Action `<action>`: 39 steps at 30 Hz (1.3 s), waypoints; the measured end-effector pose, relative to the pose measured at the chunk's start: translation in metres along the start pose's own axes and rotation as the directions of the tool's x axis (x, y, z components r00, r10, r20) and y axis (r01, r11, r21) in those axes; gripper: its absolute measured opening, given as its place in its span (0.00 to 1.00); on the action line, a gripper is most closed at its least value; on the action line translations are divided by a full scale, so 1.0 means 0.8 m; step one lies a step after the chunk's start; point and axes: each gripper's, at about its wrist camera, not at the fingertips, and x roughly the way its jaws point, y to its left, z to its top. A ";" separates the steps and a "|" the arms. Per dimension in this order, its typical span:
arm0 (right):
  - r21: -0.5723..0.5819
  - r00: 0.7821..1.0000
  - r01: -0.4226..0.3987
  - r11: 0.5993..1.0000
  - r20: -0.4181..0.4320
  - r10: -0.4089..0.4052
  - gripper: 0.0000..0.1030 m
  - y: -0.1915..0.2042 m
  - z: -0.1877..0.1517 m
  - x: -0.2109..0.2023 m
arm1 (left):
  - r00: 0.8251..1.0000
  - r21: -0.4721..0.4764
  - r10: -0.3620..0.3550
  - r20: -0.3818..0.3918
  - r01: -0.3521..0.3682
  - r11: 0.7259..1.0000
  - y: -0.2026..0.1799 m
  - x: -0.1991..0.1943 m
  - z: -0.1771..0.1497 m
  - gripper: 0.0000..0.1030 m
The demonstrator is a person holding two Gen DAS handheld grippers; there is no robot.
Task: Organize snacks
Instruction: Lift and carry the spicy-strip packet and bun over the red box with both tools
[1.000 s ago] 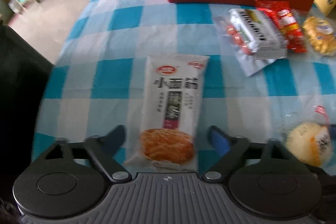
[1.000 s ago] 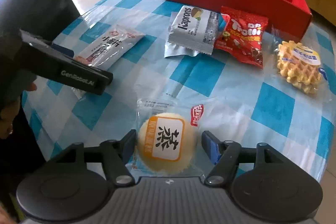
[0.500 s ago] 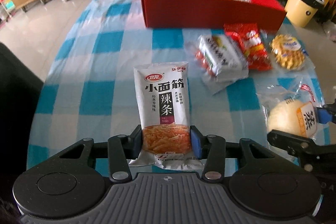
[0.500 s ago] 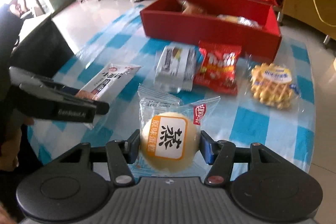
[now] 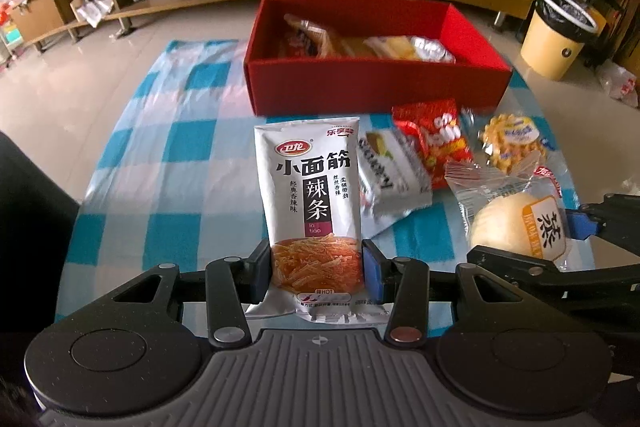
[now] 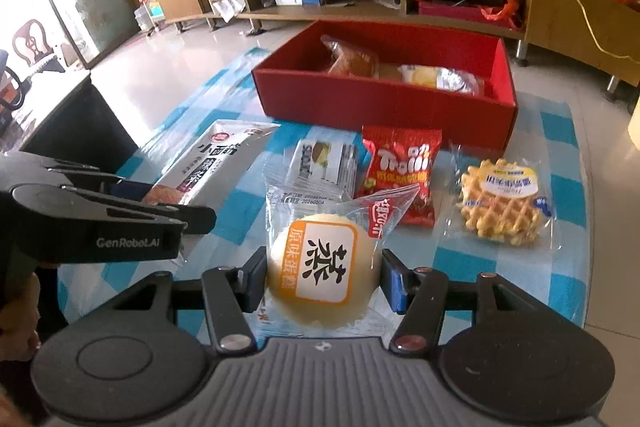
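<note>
The left gripper (image 5: 318, 267) is closed on the low end of a tall white crinkly spicy-strip packet (image 5: 312, 195). The right gripper (image 6: 324, 281) squeezes a round yellow cake in a clear wrapper (image 6: 322, 267). The open red cardboard box (image 6: 384, 103) sits ahead of both. The slippery packet could flop or slide out. Only the right view shows the waffle pack (image 6: 500, 203) clearly.
</note>
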 end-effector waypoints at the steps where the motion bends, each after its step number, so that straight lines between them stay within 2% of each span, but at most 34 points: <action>1: 0.002 1.000 0.001 1.000 0.007 -0.001 0.52 -0.001 0.002 -0.001 | 1.000 0.000 0.001 0.008 -0.001 1.000 -0.001 -0.001 0.004 0.52; 10: 0.026 0.997 0.025 0.999 0.073 -0.026 0.52 -0.016 0.040 -0.008 | 0.997 -0.003 0.007 0.076 -0.007 1.000 -0.007 -0.006 0.046 0.52; 24: 0.081 0.985 0.064 0.995 0.156 -0.076 0.52 -0.057 0.125 0.012 | 0.989 -0.019 0.013 0.144 -0.010 1.000 -0.018 0.025 0.136 0.52; 31: 0.115 0.982 0.098 0.989 0.152 -0.115 0.52 -0.094 0.165 0.051 | 0.990 -0.027 0.037 0.136 -0.033 0.999 -0.025 0.069 0.179 0.52; 39: 0.135 0.980 0.114 0.984 0.146 -0.134 0.52 -0.127 0.202 0.097 | 0.992 -0.021 0.069 0.110 -0.067 0.998 -0.027 0.117 0.205 0.52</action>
